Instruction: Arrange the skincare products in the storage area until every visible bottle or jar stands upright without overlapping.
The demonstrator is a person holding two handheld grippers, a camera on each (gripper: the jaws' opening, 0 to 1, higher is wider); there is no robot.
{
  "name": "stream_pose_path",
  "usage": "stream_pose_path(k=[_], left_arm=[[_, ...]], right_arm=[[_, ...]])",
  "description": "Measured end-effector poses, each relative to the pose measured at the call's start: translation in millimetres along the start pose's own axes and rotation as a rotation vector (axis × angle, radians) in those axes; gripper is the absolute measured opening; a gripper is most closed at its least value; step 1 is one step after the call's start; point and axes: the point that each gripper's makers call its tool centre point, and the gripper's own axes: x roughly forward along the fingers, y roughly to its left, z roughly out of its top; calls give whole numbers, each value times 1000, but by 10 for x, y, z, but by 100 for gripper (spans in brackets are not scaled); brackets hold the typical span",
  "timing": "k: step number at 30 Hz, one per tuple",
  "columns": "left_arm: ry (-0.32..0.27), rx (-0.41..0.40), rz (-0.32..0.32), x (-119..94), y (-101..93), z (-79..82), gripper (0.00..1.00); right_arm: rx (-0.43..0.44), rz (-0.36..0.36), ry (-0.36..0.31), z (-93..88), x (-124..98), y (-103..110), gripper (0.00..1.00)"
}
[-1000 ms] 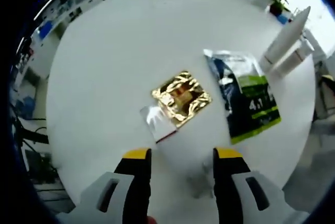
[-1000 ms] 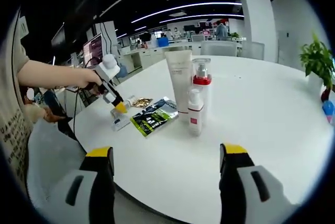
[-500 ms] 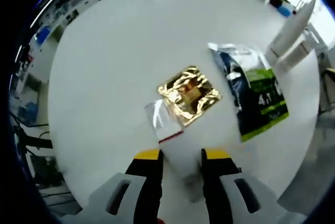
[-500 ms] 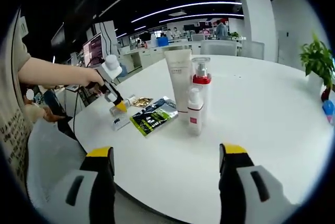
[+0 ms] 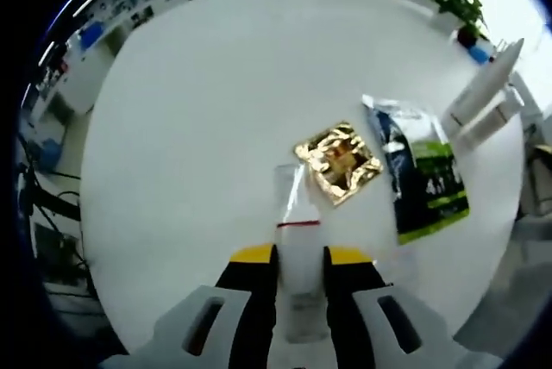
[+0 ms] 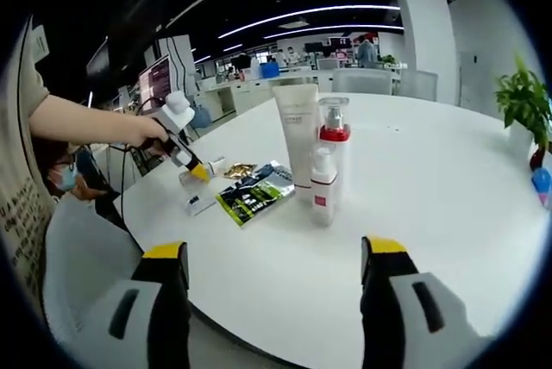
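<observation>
the left gripper (image 5: 300,257) was seen closed on a small clear bottle (image 5: 298,244), its jaws pressed against both sides of the body, with the bottle pointing away toward twelve o'clock in the left gripper view. in the right gripper view the same bottle (image 6: 204,167) was held clear of the white table (image 6: 448,188), at about nine o'clock from the standing group; the grip low on the body was judged to be meant for turning it upright and setting it down on its base.

the right gripper (image 6: 273,253) was held with its jaws wide apart and nothing between them, hovering off the near table edge, apparently kept back so the workspace stayed in sight.

three containers were counted standing upright and close together: one white tube (image 6: 296,132), one pump bottle with a red collar (image 6: 333,140) and one small white bottle (image 6: 323,188) in front of them. two flat packets were counted lying on the table: one gold sachet (image 5: 339,162) and one dark green pouch (image 5: 423,181) at its three o'clock, apart from each other. so one bottle was judged left to be stood beside the other three.
</observation>
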Motion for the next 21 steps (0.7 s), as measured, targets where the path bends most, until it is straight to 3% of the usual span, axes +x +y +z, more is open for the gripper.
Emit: stream_pose_path(k=[5, 10, 15, 21], left_arm=[[-62, -65, -34, -133, -65, 70, 17], [-164, -148, -124, -355, -316, 172, 17], [-222, -175, -187, -544, -505, 202, 17], [-354, -268, -341, -859, -818, 358, 17]], right_arm=[[-7, 8, -2, 5, 1, 20, 82], [-17, 18, -6, 14, -1, 44, 82], [-16, 42, -24, 45, -6, 91, 83], [-1, 64, -45, 84, -16, 128, 83]])
